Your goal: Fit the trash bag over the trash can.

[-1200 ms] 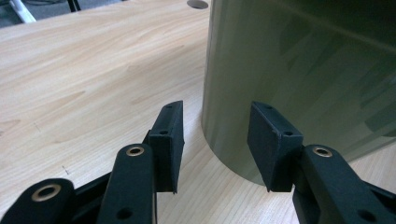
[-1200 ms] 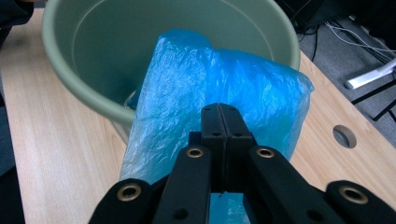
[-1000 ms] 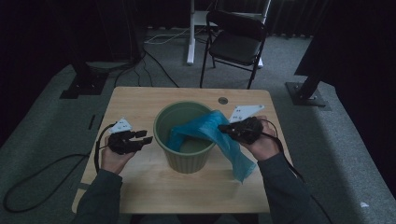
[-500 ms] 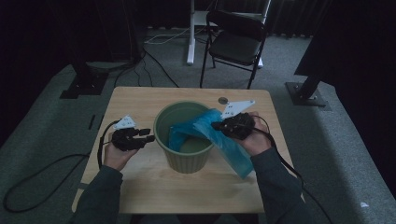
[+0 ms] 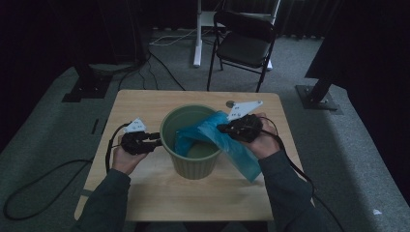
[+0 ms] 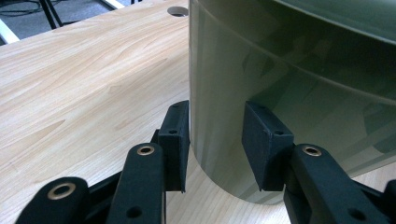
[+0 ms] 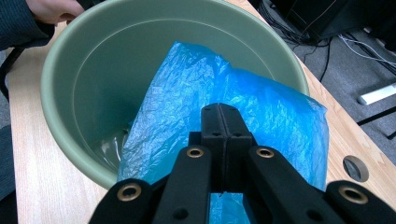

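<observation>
My right tool [image 7: 223,140] pinches the blue bag [image 7: 196,107] over the bin [image 5: 191,166]; my left tool [image 6: 217,140], jaws wide, straddles the bin's wall on the worktop [image 6: 84,84].

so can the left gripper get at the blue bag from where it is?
Probably not directly. The left gripper is open against the outside wall of the green bin, which stands between it and the blue bag. It would likely have to lift over the rim.

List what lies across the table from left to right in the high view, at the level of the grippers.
left gripper → green bin → blue bag draped over the bin's right rim → right gripper, overlapping the bag at the rim.
</observation>
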A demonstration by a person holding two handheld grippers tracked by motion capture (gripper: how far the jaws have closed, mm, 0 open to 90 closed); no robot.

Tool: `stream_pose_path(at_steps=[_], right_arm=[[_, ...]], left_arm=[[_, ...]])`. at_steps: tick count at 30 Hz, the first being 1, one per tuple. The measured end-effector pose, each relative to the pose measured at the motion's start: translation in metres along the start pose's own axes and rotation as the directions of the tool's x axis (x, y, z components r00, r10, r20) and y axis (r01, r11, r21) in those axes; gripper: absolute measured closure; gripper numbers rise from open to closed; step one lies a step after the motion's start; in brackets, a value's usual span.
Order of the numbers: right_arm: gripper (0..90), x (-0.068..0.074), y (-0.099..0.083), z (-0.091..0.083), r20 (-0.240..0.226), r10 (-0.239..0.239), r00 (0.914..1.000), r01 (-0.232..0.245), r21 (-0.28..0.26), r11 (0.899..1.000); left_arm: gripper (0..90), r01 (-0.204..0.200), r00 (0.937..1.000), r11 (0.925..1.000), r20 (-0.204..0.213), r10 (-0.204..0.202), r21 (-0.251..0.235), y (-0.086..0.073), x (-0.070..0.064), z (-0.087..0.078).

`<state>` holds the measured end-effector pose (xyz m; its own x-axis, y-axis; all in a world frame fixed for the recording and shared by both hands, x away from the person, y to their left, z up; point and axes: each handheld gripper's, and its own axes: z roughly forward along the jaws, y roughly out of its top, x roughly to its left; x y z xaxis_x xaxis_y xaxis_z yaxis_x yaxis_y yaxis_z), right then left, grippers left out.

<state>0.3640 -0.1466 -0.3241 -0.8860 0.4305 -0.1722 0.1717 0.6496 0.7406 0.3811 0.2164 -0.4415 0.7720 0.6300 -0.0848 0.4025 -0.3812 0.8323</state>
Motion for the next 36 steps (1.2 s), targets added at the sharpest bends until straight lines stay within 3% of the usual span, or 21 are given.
stream_pose_path(at_steps=[6,9,12,16,27,36], right_arm=[[89.9,-0.001,0.001,0.002,-0.013,0.007,0.9999,-0.007,-0.009,1.0],[90.0,-0.001,0.001,0.004,-0.019,0.007,0.9998,-0.007,-0.008,1.0],[90.0,-0.002,0.002,0.005,-0.021,0.007,0.9998,-0.007,-0.005,1.0],[89.9,-0.004,0.002,0.006,-0.025,0.012,0.9996,-0.013,-0.01,1.0],[90.0,-0.008,0.002,0.011,-0.04,0.023,0.999,-0.023,-0.004,1.0],[90.0,-0.01,0.003,0.014,-0.054,0.023,0.9983,-0.023,-0.005,1.0]], left_arm=[[61.7,-0.032,0.9995,0.9995,0.006,0.032,-0.007,0.006,-0.008,0.001],[61.6,-0.03,0.9995,0.9994,-0.007,0.03,-0.019,0.009,-0.008,-0.003],[60.8,-0.029,0.9986,0.9994,-0.045,0.028,-0.021,0.011,-0.008,-0.007],[60.5,-0.024,0.9985,0.9993,-0.049,0.022,-0.031,0.011,-0.007,-0.011],[59.5,-0.021,0.9989,0.9977,-0.043,0.018,-0.064,0.012,-0.002,-0.029],[57.6,-0.05,0.9986,0.9958,-0.021,0.048,-0.077,0.028,-0.004,-0.042]])
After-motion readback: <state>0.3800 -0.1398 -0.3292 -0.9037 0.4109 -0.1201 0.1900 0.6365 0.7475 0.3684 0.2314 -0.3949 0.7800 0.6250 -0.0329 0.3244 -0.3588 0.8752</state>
